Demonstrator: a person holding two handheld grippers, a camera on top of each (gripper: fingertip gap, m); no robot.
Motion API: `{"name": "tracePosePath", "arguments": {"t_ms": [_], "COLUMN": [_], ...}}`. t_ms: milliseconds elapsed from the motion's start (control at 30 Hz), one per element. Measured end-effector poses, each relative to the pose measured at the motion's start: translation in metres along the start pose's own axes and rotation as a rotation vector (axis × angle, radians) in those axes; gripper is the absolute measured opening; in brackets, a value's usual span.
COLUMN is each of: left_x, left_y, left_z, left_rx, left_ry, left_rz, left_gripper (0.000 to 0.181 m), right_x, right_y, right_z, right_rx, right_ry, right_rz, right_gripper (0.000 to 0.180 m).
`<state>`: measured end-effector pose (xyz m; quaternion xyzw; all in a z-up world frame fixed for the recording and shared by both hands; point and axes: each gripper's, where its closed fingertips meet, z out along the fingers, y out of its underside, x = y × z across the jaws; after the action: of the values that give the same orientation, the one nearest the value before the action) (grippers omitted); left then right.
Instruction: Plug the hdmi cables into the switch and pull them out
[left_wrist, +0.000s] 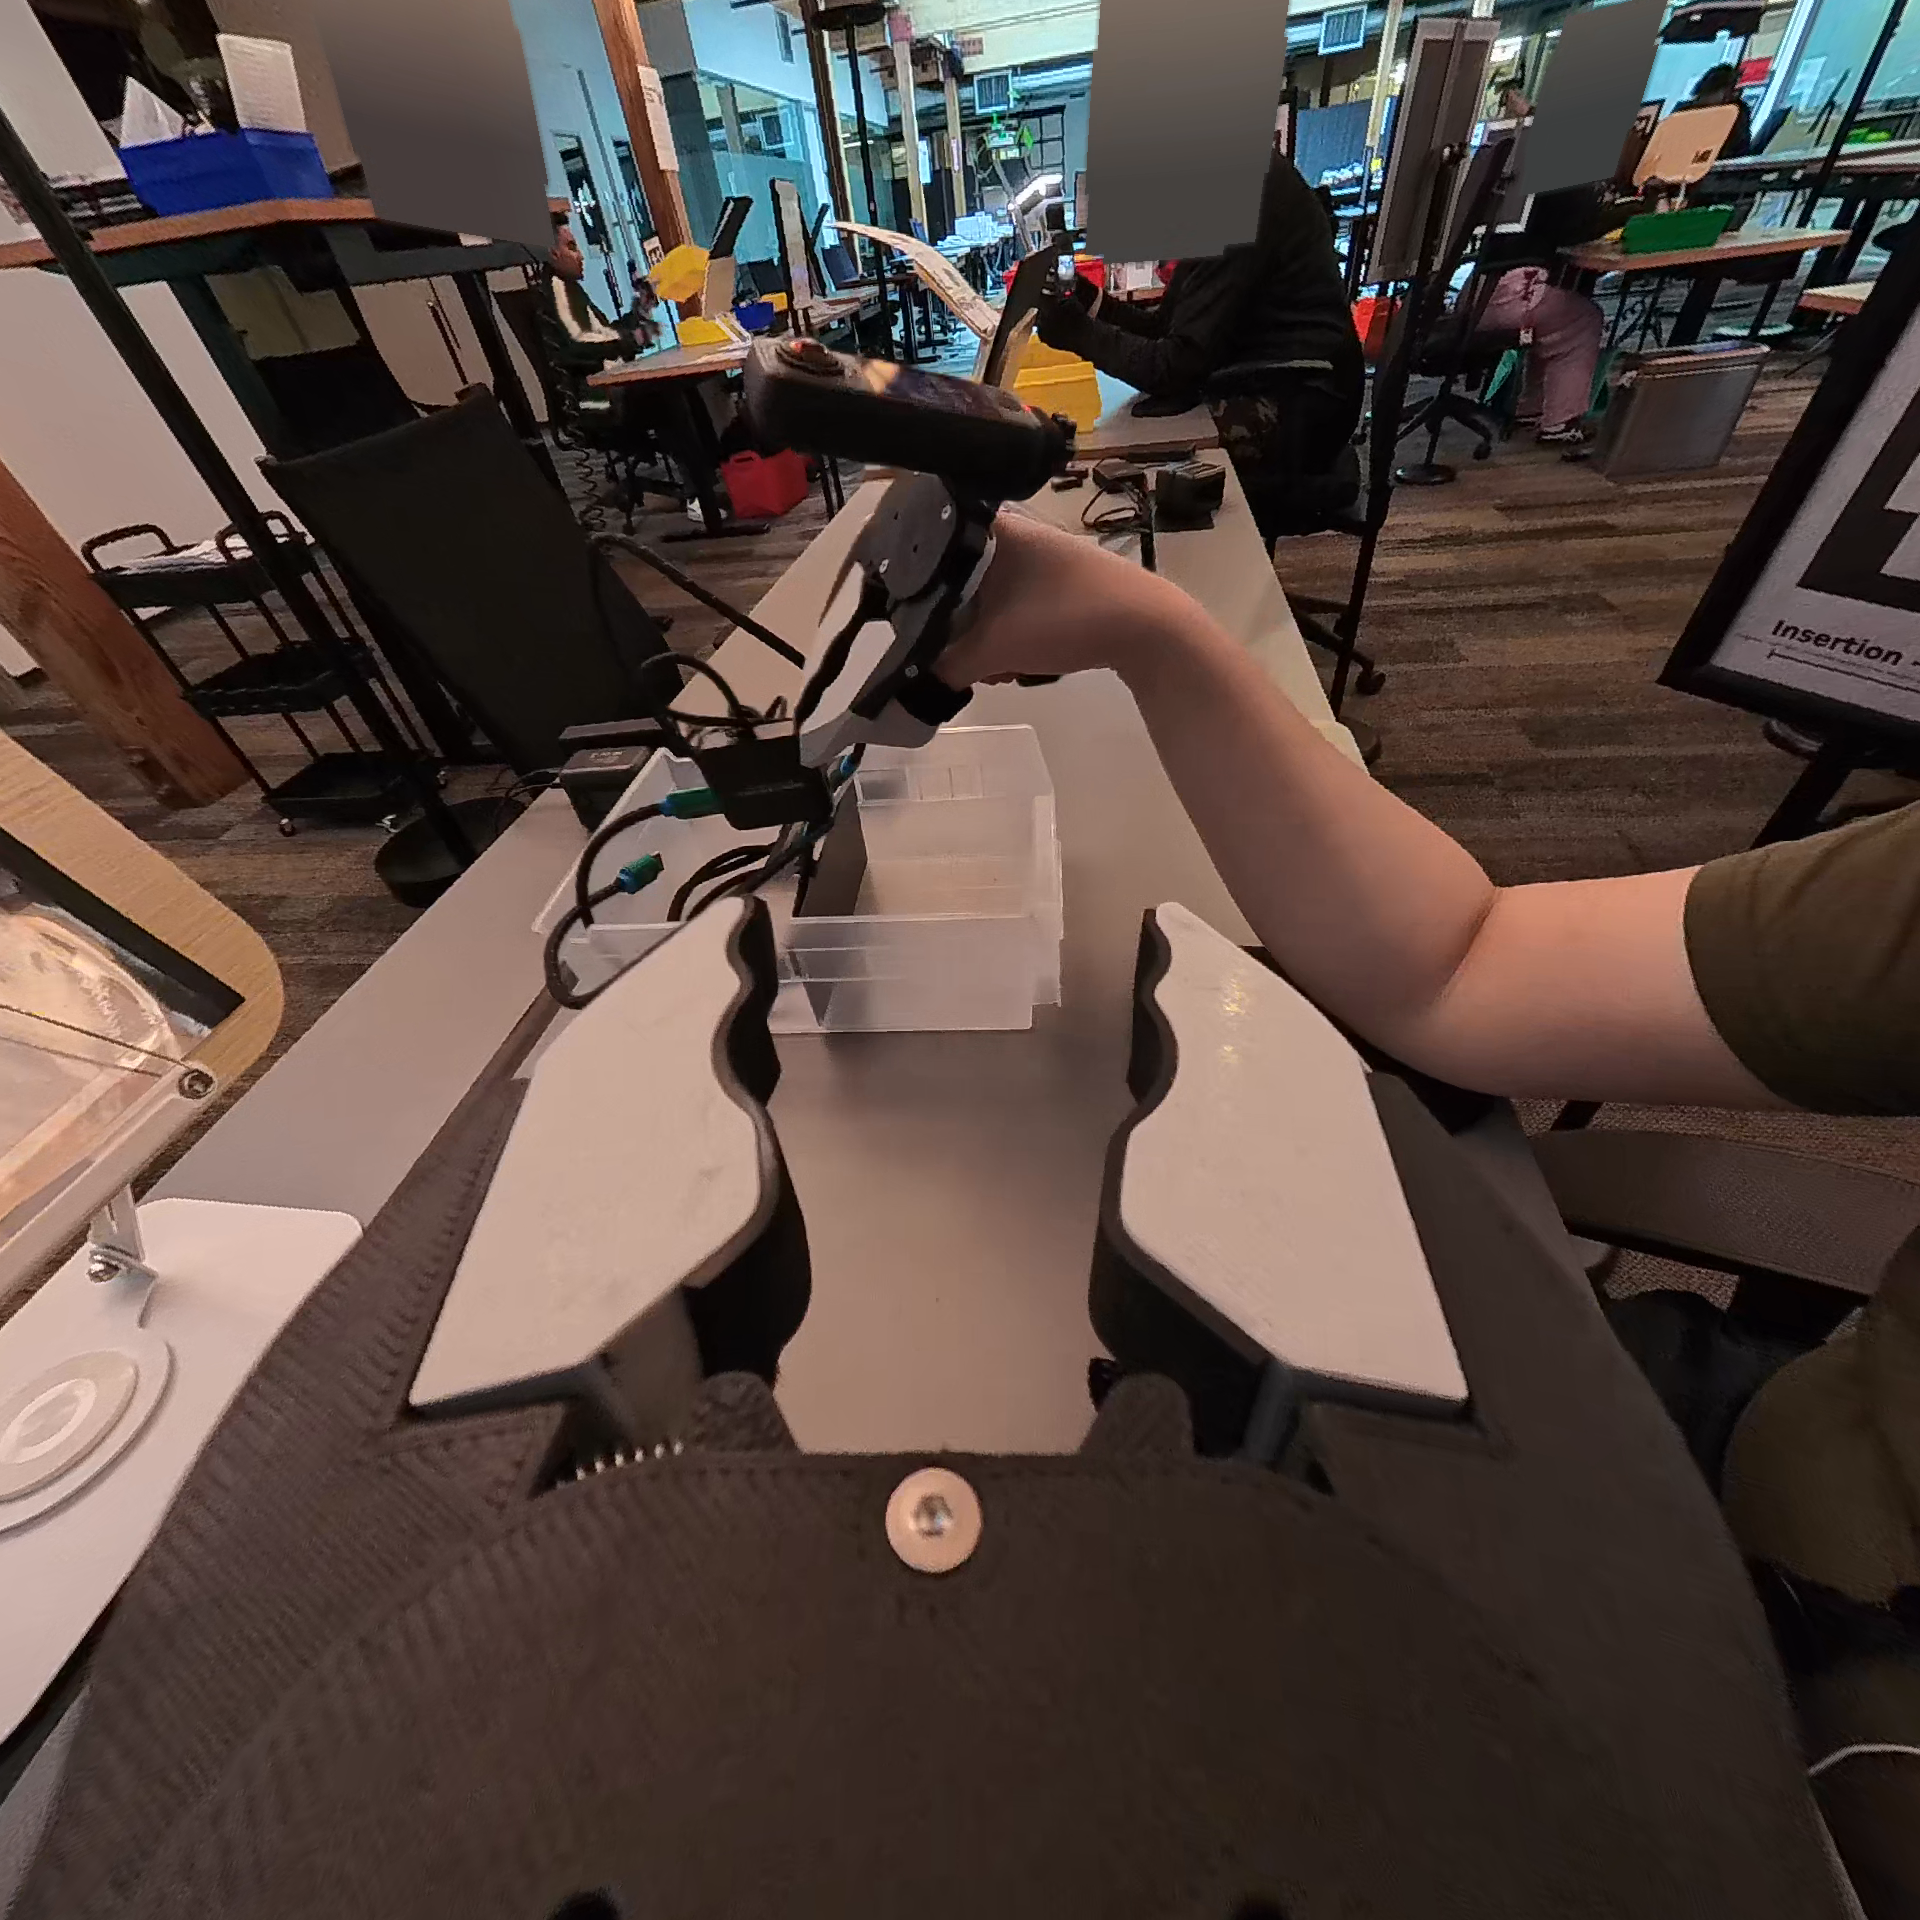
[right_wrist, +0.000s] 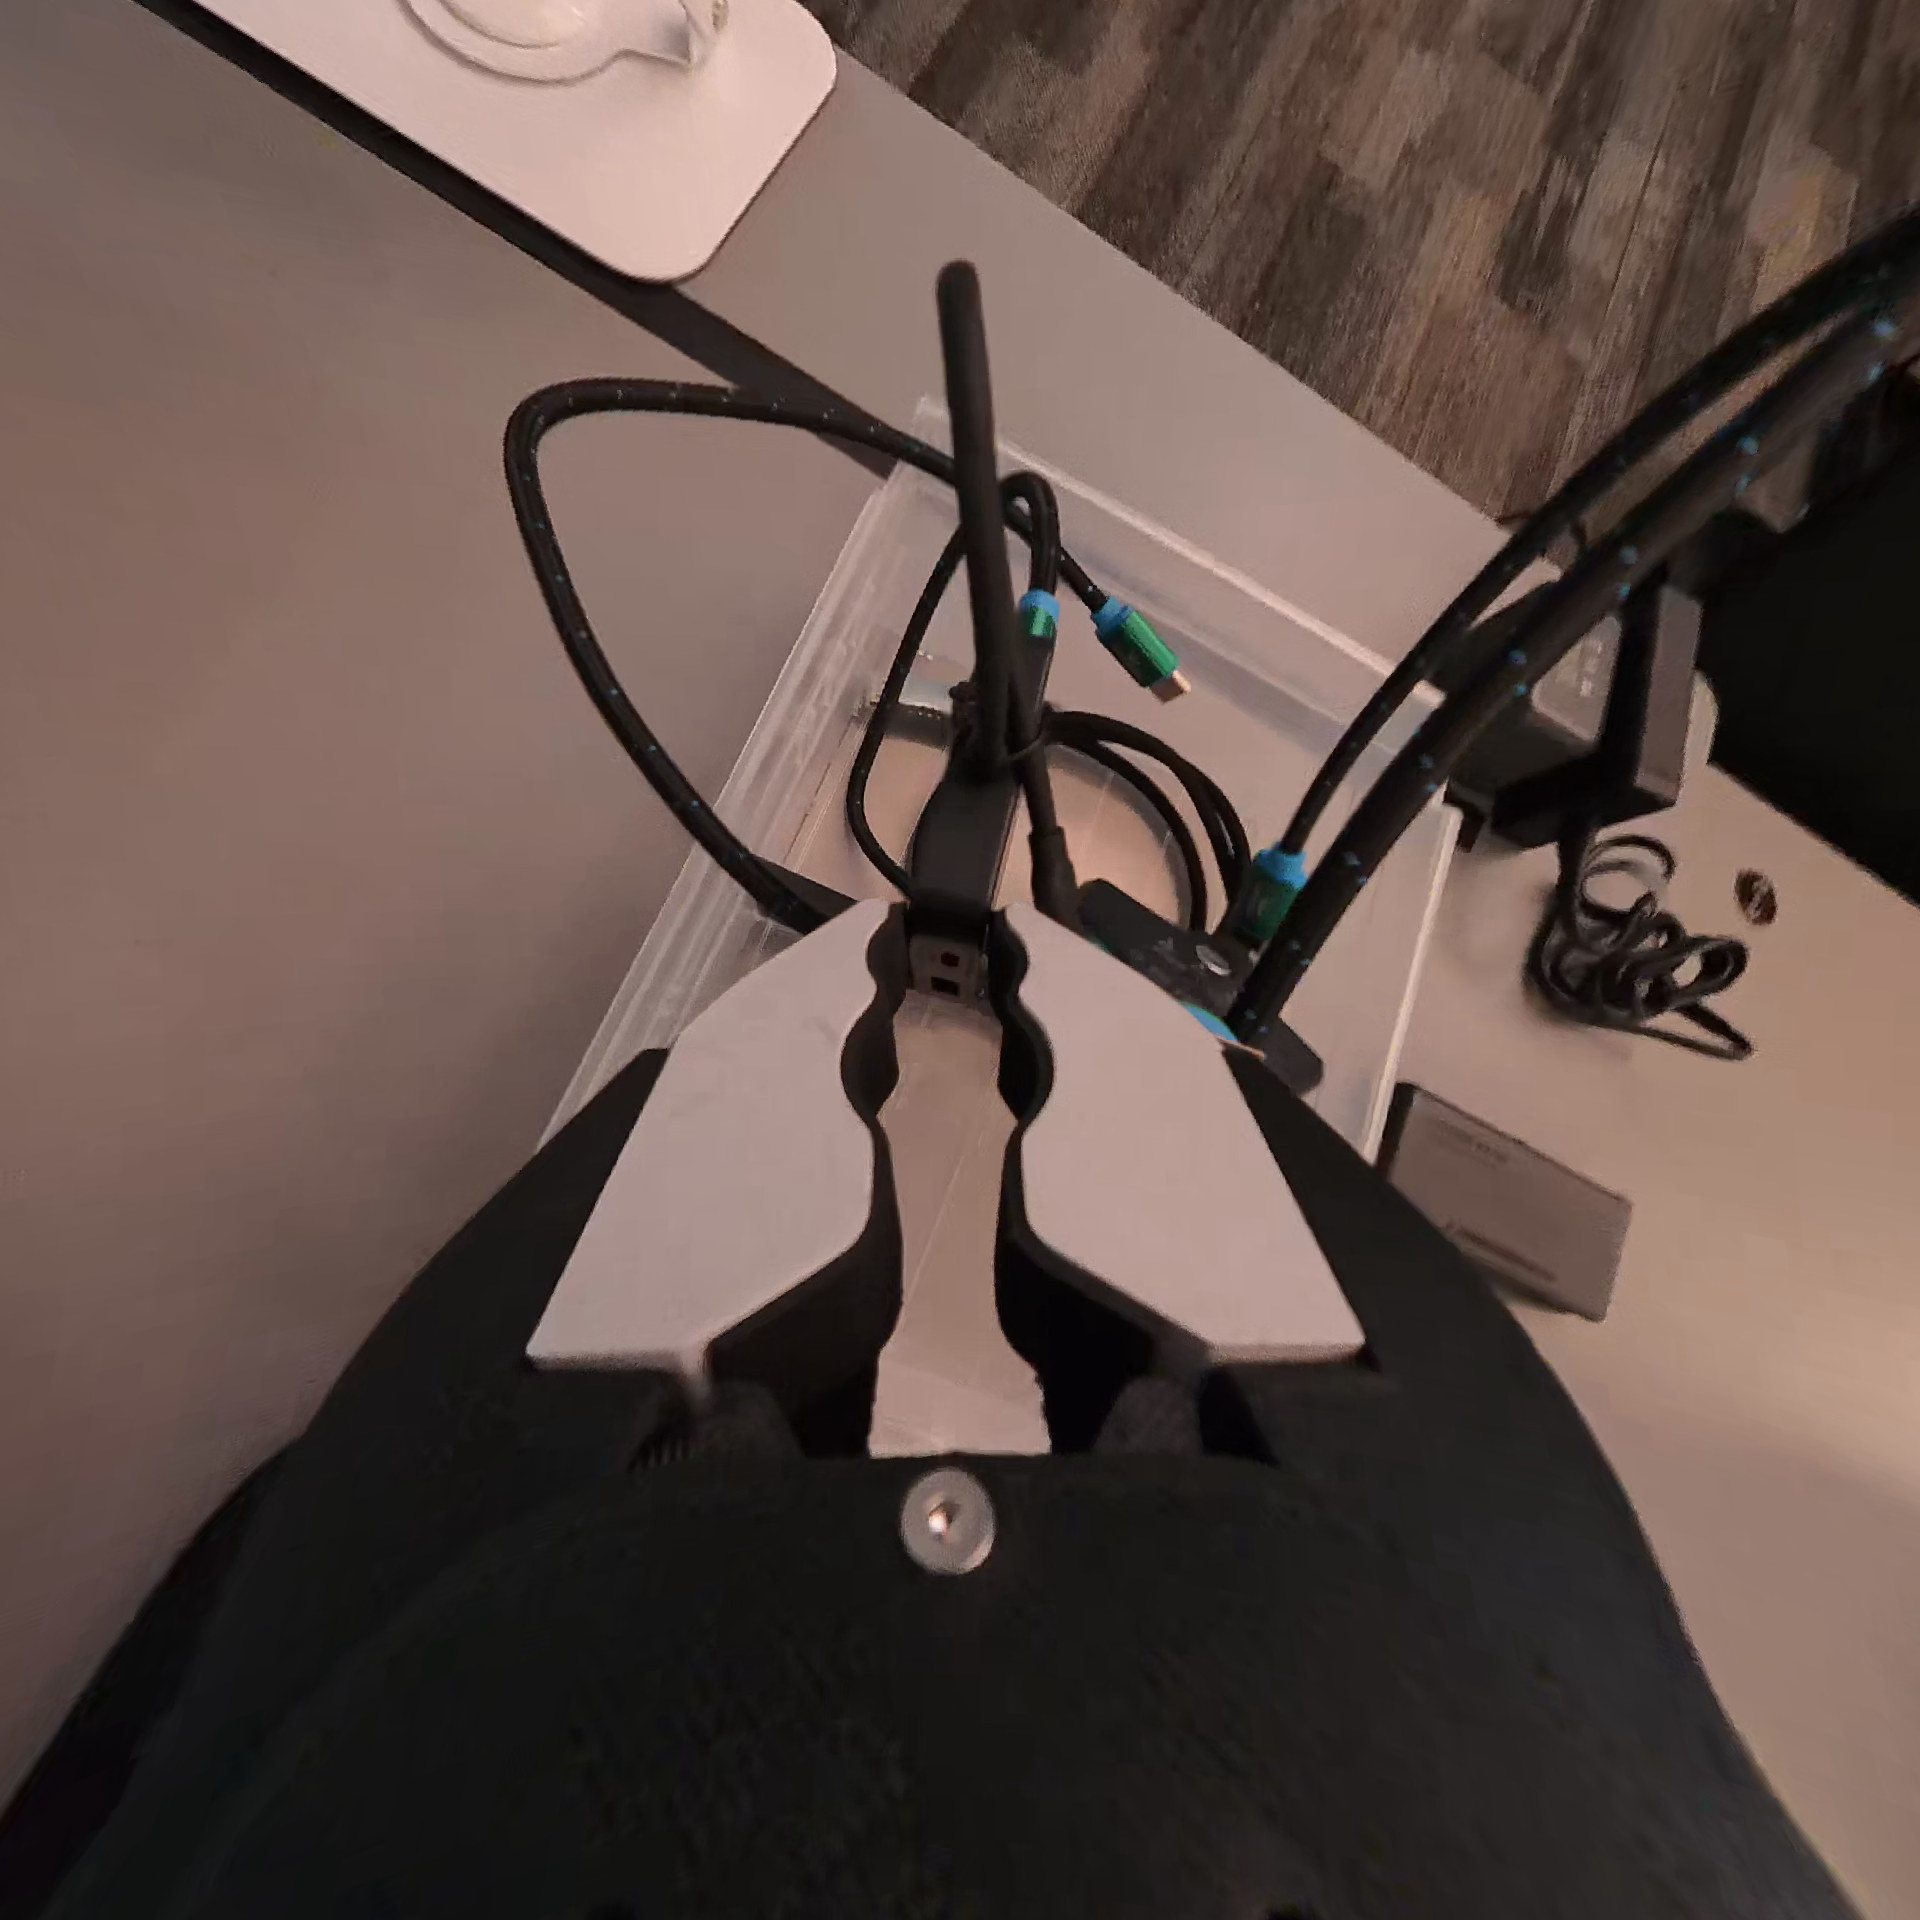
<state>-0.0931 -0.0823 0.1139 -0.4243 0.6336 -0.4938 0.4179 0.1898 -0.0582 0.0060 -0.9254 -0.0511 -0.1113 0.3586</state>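
Right gripper (right_wrist: 948, 940) fingers closed on a black plug (right_wrist: 951, 868), pinched at the tips; the plug's thick black cable (right_wrist: 982, 540) sticks up toward top centre of the right wrist view. The black switch (right_wrist: 1174, 956) sits just right of the fingertips, partly hidden behind the right finger, with a green-and-blue hdmi plug (right_wrist: 1270, 888) seated in it and its braided cable arcing to the upper right. Whether the held plug touches the switch: cannot tell. Two loose green-and-blue plugs (right_wrist: 1138, 649) lie higher in frame, over a clear plastic tray (right_wrist: 1392, 997) holding coiled black cable.

In the left wrist view the right gripper (left_wrist: 831, 717) is at frame centre, tilted nose-down over the tray (left_wrist: 935, 935), the switch (left_wrist: 764, 790) hanging at its tips above the tray's left part. A bare forearm (left_wrist: 1299, 810) comes in from the right edge, elbow bent, olive sleeve at the edge, hand (left_wrist: 1049, 613) wrapped on the grip.

Left gripper (left_wrist: 951, 997) fingers spread wide, empty, lower centre of frame, aimed at the tray from short of it, above bare bench.

Bench (left_wrist: 935, 1195) is grey, long and narrow, running up-frame. A white stand base (left_wrist: 187, 1299) sits on it at lower left, a black adapter (right_wrist: 1652, 717) with bundled cord at the right of the right wrist view. Black chair (left_wrist: 468, 582) left of the bench. The room is an open workshop: wood-look carpet, more benches, coloured bins, seated people in the upper half of the frame.
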Motion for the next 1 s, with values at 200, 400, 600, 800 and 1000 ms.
{"name": "tracePosePath", "arguments": {"t_ms": [200, 400, 600, 800, 1000], "left_x": [0.001, 0.001, 0.001, 0.001, 0.001], "left_y": [0.003, 0.001, 0.001, 0.002, 0.004], "left_z": [0.003, 0.001, 0.001, 0.003, 0.004], "left_rx": [-0.015, -0.007, -0.007, -0.012, -0.020], "left_ry": [0.005, 0.004, 0.006, 0.008, 0.013], "left_rz": [0.002, -0.001, -0.001, -0.004, -0.010], "left_gripper": [0.066, 0.066, 0.065, 0.065, 0.065], "right_x": [0.005, 0.013, 0.008, 0.012, 0.012], "right_y": [-0.016, -0.035, -0.027, -0.010, 0.012], "right_z": [0.009, 0.009, 0.019, 0.033, 0.047], "right_rx": [0.099, 0.233, 0.202, 0.122, 0.005], "right_ry": [0.027, 0.109, 0.054, 0.070, 0.022], "right_rz": [-0.063, -0.132, -0.149, -0.202, -0.174], "right_gripper": [0.015, 0.015, 0.016, 0.016, 0.017]}}
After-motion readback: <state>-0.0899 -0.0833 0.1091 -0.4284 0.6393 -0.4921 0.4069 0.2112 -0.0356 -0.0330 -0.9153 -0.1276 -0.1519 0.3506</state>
